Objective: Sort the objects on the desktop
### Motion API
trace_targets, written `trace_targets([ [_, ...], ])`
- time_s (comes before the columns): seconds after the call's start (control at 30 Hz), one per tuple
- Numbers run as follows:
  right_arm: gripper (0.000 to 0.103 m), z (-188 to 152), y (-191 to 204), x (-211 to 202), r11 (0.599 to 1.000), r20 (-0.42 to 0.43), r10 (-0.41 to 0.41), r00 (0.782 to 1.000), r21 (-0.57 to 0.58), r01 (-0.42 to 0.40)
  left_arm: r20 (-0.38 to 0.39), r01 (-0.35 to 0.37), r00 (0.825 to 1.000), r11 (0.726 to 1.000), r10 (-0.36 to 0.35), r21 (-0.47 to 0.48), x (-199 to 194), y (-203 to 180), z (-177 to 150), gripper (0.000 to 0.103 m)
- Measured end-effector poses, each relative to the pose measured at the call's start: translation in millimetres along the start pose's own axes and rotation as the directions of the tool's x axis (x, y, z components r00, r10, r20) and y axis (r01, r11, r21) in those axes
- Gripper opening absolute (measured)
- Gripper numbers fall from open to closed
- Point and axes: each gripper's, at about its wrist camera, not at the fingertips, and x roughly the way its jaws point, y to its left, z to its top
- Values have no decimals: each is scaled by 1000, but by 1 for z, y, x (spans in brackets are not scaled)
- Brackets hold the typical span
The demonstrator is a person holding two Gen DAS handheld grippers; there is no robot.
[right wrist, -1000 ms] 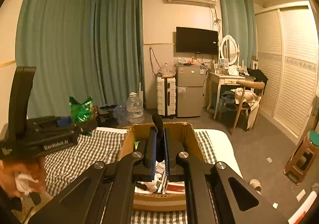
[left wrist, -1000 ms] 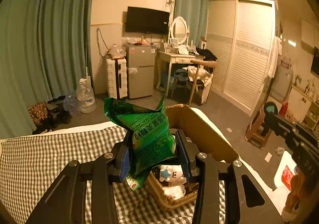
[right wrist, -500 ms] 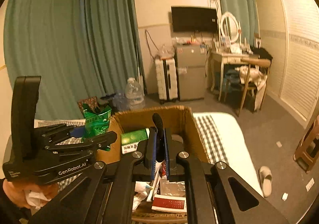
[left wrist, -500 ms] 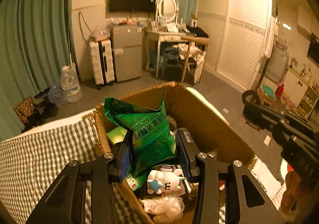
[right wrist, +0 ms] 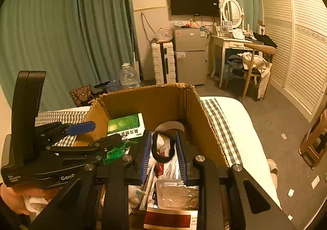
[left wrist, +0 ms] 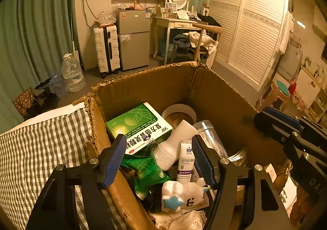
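Observation:
A cardboard box [left wrist: 155,86] stands on a checked cloth and holds several items. My left gripper [left wrist: 158,158] is open above the box's near left corner, and the green packet [left wrist: 146,170] lies loose in the box below it. My right gripper [right wrist: 163,154] is open over the box [right wrist: 163,97], and a black hair band [right wrist: 163,155] hangs between its fingers without being pinched. A green medicine box [left wrist: 141,127], a white bottle [left wrist: 173,148], a white tube [left wrist: 186,160] and a white star toy [left wrist: 181,195] lie inside.
A roll of tape [left wrist: 179,113] and a clear jar [left wrist: 210,136] sit deeper in the box. A red and white box [right wrist: 171,219] lies near my right gripper. The checked cloth [left wrist: 40,148] spreads to the left. Beyond are floor, a fridge [right wrist: 189,56] and a chair [right wrist: 257,66].
My left gripper opened and let the green packet drop into the box. My right gripper opened too, loosening its hold on the black hair band. Both moved forward over the box.

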Motion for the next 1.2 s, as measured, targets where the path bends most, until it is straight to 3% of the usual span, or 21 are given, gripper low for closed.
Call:
trace_targets([
  [0.2, 25, 8, 1, -18, 1000, 43, -13, 999, 13, 12, 29, -26, 999, 1000, 27, -8, -25, 3, 2, 76],
  [0.4, 40, 18, 9, -52, 1000, 103, -21, 994, -10, 22, 81, -56, 995, 998, 57, -19, -65, 1, 11, 81],
  [0.47, 50, 21, 12, -67, 1000, 119, -15, 993, -16, 17, 101, -64, 993, 997, 67, -32, -77, 1, 14, 86],
  [0.5, 63, 23, 13, -73, 1000, 123, -10, 992, -18, 13, 115, -72, 990, 997, 76, -41, -85, 2, 15, 93],
  [0.53, 83, 24, 14, -79, 1000, 120, 1, 993, -21, 1, 131, -90, 987, 995, 96, -50, -94, 2, 16, 101],
  [0.6, 95, 26, 15, -94, 999, 131, 28, 991, -24, -25, 168, -141, 975, 988, 149, -57, -112, 3, 15, 103],
  [0.8, 103, 24, 30, -138, 999, 183, 3, 983, -35, 4, 212, -174, 959, 980, 190, -93, -161, 15, 11, 103],
  [1.2, 103, 17, 82, -207, 999, 250, 34, 968, -42, -25, 265, -213, 934, 968, 242, -134, -257, 60, -12, 103],
])
